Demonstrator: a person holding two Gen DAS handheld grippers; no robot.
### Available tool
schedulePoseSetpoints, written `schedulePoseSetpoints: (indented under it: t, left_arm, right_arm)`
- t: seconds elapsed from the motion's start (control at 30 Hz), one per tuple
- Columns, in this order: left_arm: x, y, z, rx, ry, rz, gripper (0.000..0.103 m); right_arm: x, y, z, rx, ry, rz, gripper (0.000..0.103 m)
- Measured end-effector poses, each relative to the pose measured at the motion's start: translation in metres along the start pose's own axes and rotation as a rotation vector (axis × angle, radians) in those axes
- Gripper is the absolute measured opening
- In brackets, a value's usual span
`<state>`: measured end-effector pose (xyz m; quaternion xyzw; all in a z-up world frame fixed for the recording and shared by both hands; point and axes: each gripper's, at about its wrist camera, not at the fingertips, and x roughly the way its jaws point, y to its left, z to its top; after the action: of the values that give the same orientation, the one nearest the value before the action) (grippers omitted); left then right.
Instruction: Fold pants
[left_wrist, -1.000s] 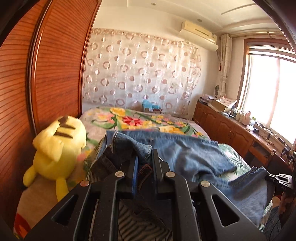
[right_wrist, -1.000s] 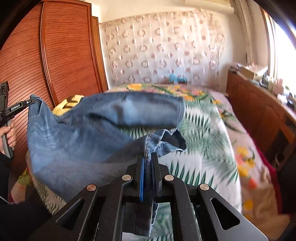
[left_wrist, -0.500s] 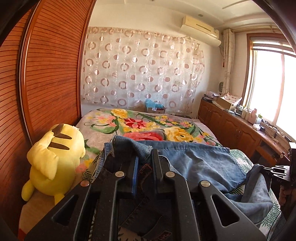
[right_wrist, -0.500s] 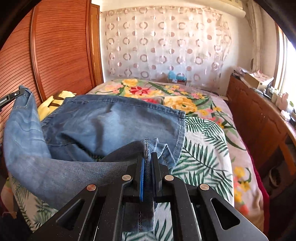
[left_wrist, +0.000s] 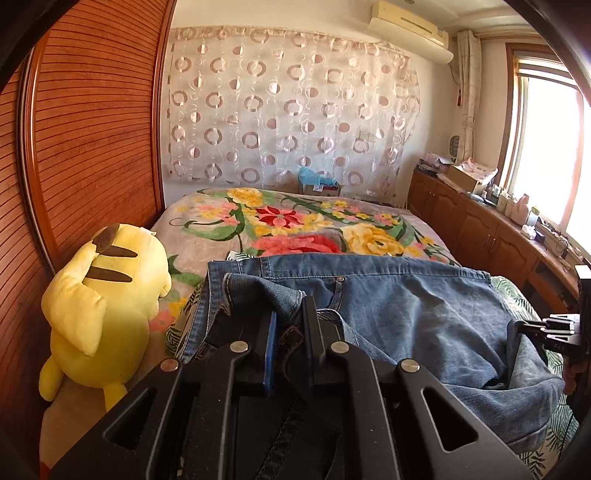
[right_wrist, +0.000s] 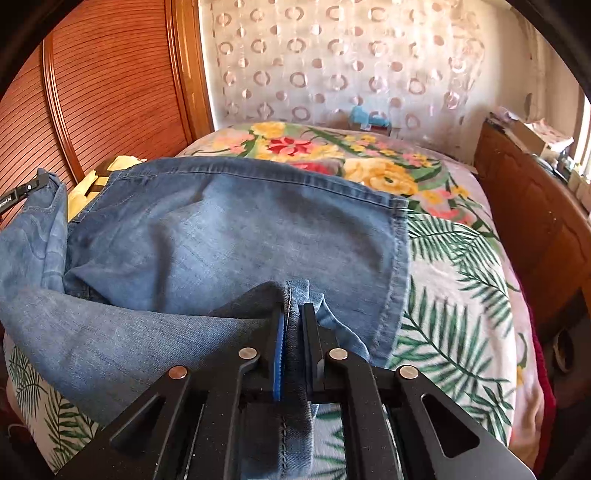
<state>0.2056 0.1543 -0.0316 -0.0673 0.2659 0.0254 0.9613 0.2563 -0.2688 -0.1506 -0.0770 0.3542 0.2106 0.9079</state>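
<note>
Denim fills both claws. The left claw stands narrow, its jaws clamped on a bunched, dark stretch of the jeans that looks like the waistband end, with a rivet and seam just ahead of its tips. The right claw has a hemmed edge of the jeans between its jaws, a stitched seam running straight down the gap; those jaws are opening at this moment, though the cloth sits between them and the blue pad seems to touch it on one side. I cannot tell for sure whether the other pad presses.

Ahead of both claws the rest of the jeans lies spread flat on the bed, one straight hem running across beyond the right claw, and the held part draped back over the flat part. To the right of the left claw the denim sags in a loose fold toward the right claw, seen at the edge of that view. The left claw likewise shows at the far left of the right view, cloth hanging from it.

The step in hand looks like laying one half of the jeans over the other: the carried edge is down near the flat layer and the right side is letting go. Next, I judge, the left claw must lower its end onto the layer beneath, edges lined up, then free it, and both claws back off without dragging the fold askew.

Left of the left claw sits a yellow plush against the wooden wardrobe.
</note>
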Motion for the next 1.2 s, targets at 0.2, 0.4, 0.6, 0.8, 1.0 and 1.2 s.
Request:
schedulePoseSetpoints:
  t: [0.2,0.4,0.6,0.8,1.0,1.2]
  left_arm:
    - [-0.002,-0.006,-0.002,0.009,-0.004,-0.006,0.013]
    - [-0.006,-0.009,-0.001,0.008,-0.013,-0.018,0.013]
    - [-0.007,-0.008,-0.003,0.003,-0.008,-0.020,0.013]
    - [-0.009,-0.007,-0.004,-0.002,-0.005,-0.023,0.013]
    - [-0.008,-0.007,-0.004,-0.003,-0.002,-0.025,0.013]
    - [-0.010,-0.005,-0.003,-0.001,-0.012,-0.013,0.013]
  right_arm:
    - [-0.016,-0.004,0.005,0.058,-0.009,0.015,0.040]
    - [-0.065,-0.011,-0.021,0.127,-0.062,0.001,0.045]
    - [-0.079,-0.007,-0.056,0.118,-0.007,-0.040,0.049]
    - [-0.071,0.001,-0.066,0.132,0.038,-0.012,0.049]
    - [-0.065,-0.001,-0.065,0.161,0.060,0.030,0.049]
    - [-0.062,0.007,-0.067,0.147,0.089,0.079,0.031]
